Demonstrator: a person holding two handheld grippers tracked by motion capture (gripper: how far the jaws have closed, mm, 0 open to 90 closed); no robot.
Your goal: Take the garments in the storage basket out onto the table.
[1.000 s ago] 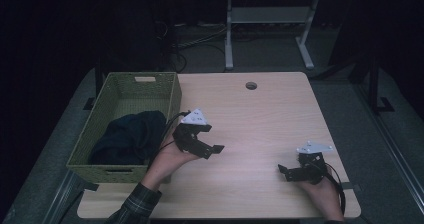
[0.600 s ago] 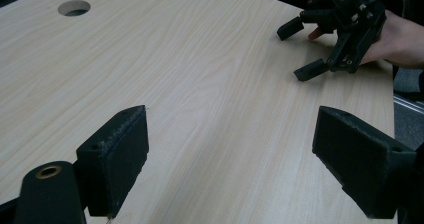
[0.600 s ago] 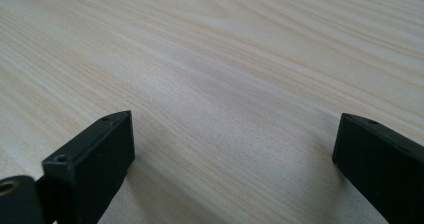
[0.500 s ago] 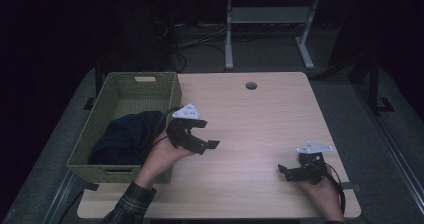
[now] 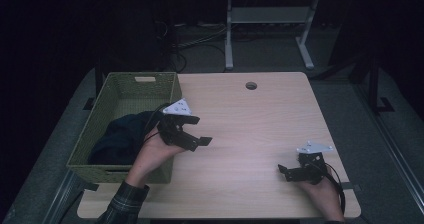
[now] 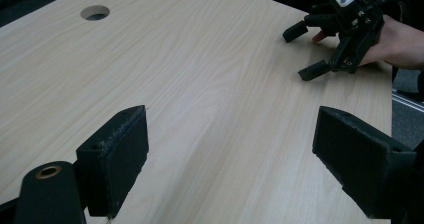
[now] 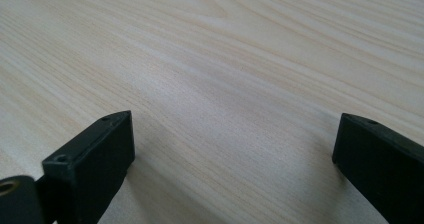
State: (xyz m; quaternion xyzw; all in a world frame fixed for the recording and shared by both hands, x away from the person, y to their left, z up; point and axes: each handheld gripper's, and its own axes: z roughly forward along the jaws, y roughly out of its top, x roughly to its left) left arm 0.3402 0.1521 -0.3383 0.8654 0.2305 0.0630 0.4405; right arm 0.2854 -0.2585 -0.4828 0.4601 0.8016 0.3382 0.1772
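- High view: left gripper, jaws wide and empty, has drifted closer to the basket.
- Right gripper, spread empty, stays low over the worktop.

Pale wood-grain worktop, smooth with a soft sheen. Woven green wicker basket, rough and matt. Dark, soft, matt cloth inside. Matt black plastic tool, pads finely textured like foam.

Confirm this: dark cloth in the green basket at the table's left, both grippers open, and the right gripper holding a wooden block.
Not quite. The right gripper holds nothing: the right gripper view shows bare table between its jaws. The dark cloth, green basket and open left gripper are right.
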